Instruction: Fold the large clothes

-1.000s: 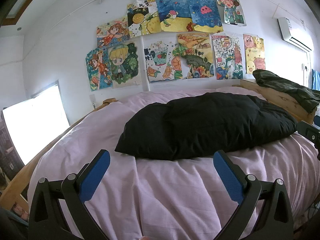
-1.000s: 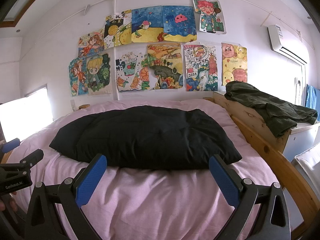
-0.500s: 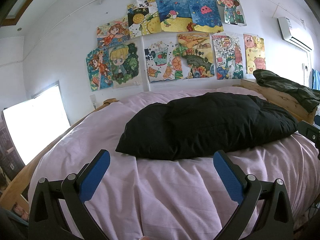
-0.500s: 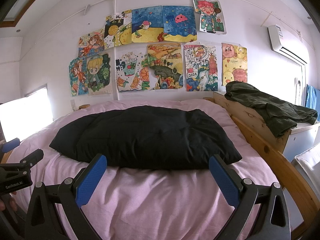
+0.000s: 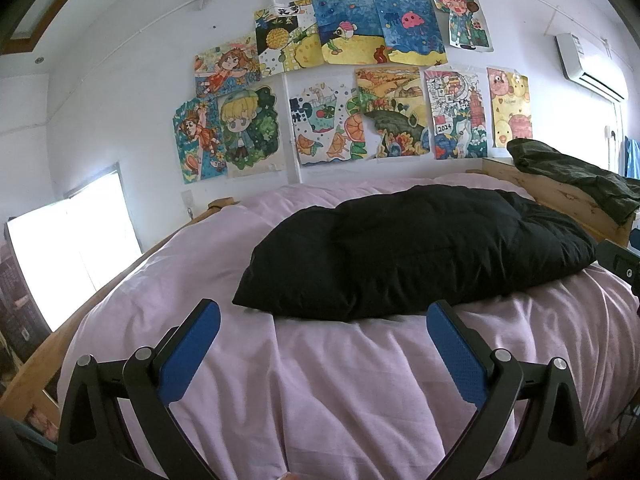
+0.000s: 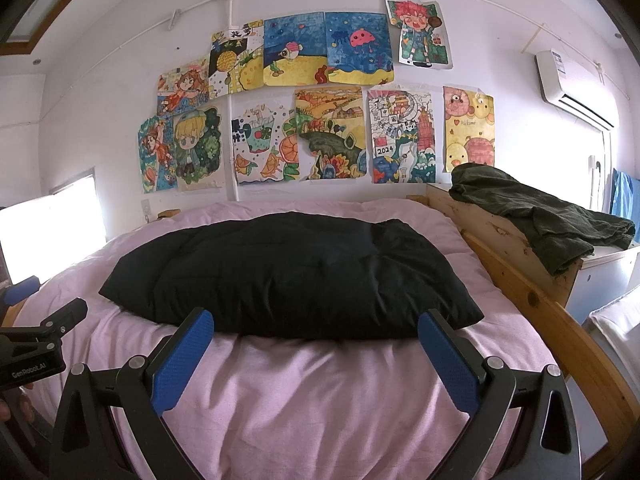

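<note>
A big black puffy jacket (image 5: 416, 248) lies flat in the middle of a bed with a light pink sheet (image 5: 320, 380). It looks folded into a fat pillow shape, and its near edge rests on the sheet just past the tips of both claws. The left gripper (image 5: 323, 316) is spread wide apart and holds nothing; its blue pads (image 5: 188, 356) hang over the pink sheet and do not touch the jacket. The right gripper (image 6: 316, 322) is spread wide too, with nothing between its blue pads (image 6: 182, 360), and it hangs over the sheet close to the jacket's near edge. In the right wrist view, the left gripper shows at the far left side, and part of a hand (image 6: 12, 404) peeks in below it. In the left wrist view, a bit of the right gripper sticks in at the right edge. A wooden bed frame (image 6: 552, 320) runs along the right side of the bed. A dark green piece of clothing (image 6: 536, 212) is heaped on a wooden box beside it. Many bright drawings (image 6: 320, 104) are stuck on the white wall behind the bed. An air conditioner (image 6: 572, 88) sits high on the right, and a bright window (image 5: 68, 256) glows on the left.
</note>
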Demonstrator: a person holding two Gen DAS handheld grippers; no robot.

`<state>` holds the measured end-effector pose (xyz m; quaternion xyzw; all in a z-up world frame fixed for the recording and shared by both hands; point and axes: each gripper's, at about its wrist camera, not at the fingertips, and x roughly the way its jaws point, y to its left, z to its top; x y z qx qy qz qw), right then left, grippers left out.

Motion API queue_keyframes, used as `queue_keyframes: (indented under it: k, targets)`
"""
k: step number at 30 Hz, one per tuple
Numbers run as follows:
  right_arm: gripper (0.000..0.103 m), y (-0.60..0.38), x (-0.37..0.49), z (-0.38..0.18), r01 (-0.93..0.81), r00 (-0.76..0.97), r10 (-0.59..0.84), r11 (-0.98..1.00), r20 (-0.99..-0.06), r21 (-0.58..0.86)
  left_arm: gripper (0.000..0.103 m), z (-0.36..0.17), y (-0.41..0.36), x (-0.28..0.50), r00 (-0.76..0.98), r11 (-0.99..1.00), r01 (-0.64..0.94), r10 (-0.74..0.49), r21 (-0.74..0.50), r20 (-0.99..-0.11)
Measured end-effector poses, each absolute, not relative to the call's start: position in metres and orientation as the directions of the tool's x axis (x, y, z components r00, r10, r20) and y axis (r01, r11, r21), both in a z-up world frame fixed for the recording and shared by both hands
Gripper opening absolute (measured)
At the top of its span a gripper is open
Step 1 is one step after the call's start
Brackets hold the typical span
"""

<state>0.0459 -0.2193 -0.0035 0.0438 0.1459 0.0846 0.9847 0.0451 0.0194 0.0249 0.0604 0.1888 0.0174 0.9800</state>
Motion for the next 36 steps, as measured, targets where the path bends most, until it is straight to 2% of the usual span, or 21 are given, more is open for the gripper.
queue_keyframes:
  k: [36]
  targets:
    - [0.103,-0.2187,0.0460,-0.0030,-0.153,0.943,0.179,0.982,-0.281,0.111,0.102,0.0247,0.0240,0.0457,0.929,0.992,-0.004,0.051,0.129,-0.367]
